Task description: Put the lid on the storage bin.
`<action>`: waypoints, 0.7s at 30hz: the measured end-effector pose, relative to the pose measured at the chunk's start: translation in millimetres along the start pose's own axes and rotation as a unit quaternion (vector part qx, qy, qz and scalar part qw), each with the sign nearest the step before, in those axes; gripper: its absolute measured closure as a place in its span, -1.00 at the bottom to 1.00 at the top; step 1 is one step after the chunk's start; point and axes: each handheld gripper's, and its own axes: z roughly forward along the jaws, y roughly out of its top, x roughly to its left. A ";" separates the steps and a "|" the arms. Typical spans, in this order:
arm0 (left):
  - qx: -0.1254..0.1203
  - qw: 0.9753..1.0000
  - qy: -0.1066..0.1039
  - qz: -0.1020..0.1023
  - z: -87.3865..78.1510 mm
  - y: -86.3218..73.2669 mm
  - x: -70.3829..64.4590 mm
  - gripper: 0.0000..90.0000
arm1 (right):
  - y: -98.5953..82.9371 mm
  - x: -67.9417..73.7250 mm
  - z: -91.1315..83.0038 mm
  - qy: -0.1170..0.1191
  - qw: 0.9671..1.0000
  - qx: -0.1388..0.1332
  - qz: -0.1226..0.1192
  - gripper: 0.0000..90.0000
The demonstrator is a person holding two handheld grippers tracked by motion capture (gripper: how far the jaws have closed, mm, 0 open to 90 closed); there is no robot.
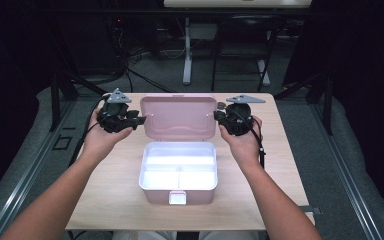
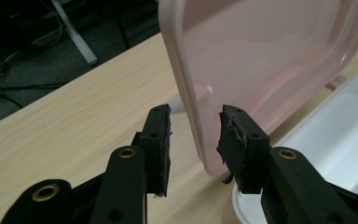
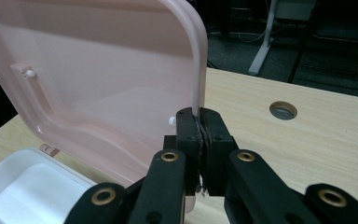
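Your forearms come in from the near edge of the pale wooden table [image 1: 280,165], each hand raised beside the open pink plastic box [image 1: 178,172], which stands at the middle of the table with its white, divided inside facing up. Its pink lid [image 1: 178,116] stands upright at the far side.

Your left gripper [image 1: 141,120] points inward at the lid's left edge; in the left gripper view [image 2: 193,140] its jaws stand apart with that edge between them, the right pad near the rim but not pressing it (the gap on the other side is plain).

Your right gripper [image 1: 217,116] is turned inward too, and its jaws [image 3: 199,135] are clenched on the lid's right edge.

A round cable hole [image 3: 283,110] sits in the table behind the right gripper. No writing can be read on the box. Beyond the table stand a white desk leg [image 1: 187,50] and loose cables on the floor.
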 end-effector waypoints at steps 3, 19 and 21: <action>-0.015 1.000 0.001 -0.008 1.6 3.5 -0.1 0.40 | -0.6 0.1 -1.1 0.001 1.000 0.000 -0.001 0.94; -0.072 0.997 0.031 -0.012 5.4 12.7 -1.6 0.77 | -4.1 0.1 -6.1 0.010 1.000 -0.009 -0.002 0.91; -0.070 0.997 0.031 -0.008 5.6 13.2 -1.5 0.77 | -3.6 -1.2 -6.2 0.014 1.000 -0.011 0.003 0.90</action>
